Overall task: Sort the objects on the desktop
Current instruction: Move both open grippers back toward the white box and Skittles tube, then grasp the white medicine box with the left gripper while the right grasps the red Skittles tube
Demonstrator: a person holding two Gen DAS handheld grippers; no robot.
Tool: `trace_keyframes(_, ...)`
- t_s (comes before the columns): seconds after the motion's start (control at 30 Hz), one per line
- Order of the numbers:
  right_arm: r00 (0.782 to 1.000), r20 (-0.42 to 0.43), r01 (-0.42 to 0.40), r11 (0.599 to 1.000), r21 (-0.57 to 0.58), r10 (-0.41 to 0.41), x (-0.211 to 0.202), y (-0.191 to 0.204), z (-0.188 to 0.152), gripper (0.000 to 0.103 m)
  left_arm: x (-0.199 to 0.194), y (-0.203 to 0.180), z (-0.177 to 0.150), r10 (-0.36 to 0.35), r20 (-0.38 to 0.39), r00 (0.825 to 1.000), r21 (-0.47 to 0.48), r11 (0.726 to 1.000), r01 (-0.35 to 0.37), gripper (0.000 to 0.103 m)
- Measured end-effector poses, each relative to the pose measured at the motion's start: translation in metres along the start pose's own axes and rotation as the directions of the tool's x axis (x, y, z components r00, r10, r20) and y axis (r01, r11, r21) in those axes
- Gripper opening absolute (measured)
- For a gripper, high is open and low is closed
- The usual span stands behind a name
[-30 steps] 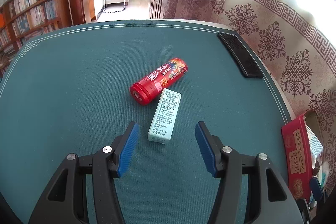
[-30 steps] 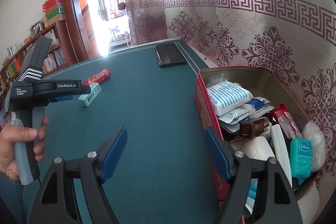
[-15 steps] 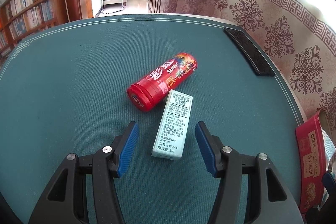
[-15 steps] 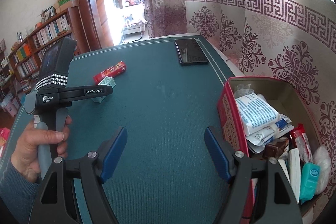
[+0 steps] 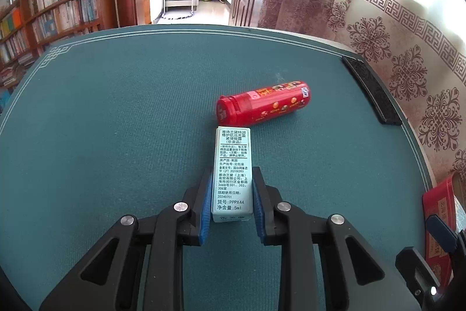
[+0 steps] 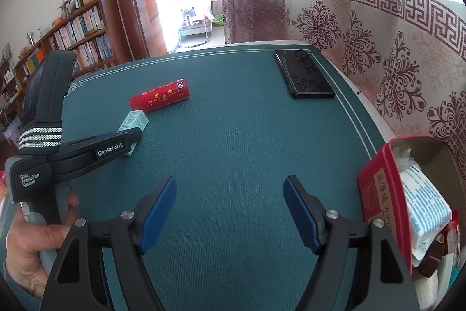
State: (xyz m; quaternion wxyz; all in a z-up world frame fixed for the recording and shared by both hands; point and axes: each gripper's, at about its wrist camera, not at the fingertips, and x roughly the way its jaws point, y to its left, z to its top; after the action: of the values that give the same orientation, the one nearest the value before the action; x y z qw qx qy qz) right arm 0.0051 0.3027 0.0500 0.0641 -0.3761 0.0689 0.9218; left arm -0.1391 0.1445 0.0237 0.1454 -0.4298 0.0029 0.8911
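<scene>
At the bottom centre of the left wrist view, the left gripper point(image 5: 232, 196) is seen with its jaws closing on a pale green box point(image 5: 232, 174); the blue pads point(image 5: 206, 203) are drawn up against both long sides of the box, whose near half lies between them. The box lies flat on the green bench point(image 5: 116, 121) with its printed label facing up, its far end reaching toward the middle of the frame. Just beyond that end, a red candy tube point(image 5: 263, 104) lies on its side (whether tube and box touch cannot be told), its cap end pointing to the left of the frame. Farther off, at the right edge of the bench, a black phone point(image 5: 371, 89) lies flat.

At the bottom of the right wrist view, the right gripper point(image 6: 230, 212) is held with its jaws wide apart and nothing between them, only bare bench cloth. At the lower left of that frame a hand point(image 6: 32, 249) is seen around the handle of the left gripper. At the lower right, a red tin point(image 6: 378, 188) stands open, filled with white packets and other small items. Beyond, the box, the tube and the phone are seen in the upper half of the frame.
</scene>
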Motion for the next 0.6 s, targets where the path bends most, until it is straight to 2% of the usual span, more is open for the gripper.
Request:
trace_keyframes(0.27,0.995,-0.039,-0.089,0.996,0.030,0.090,0.048,0.021,0.030,0.079,-0.006,0.037,0.006,0.058,0.020,0.998,-0.097,0.994,-0.056,0.027)
trace_keyframes(0.47,0.970,-0.093,-0.210,0.969,0.132,0.224,0.073,0.033,0.042,0.079,-0.005,0.045,0.008,0.073,0.021,0.997,-0.127,0.989,-0.070,0.027)
trace_keyframes(0.6,0.957,-0.110,-0.246,0.952,0.182,0.269,0.087,0.041,0.047,0.079,-0.005,0.051,0.010,0.087,0.023,0.996,-0.148,0.985,-0.083,0.027)
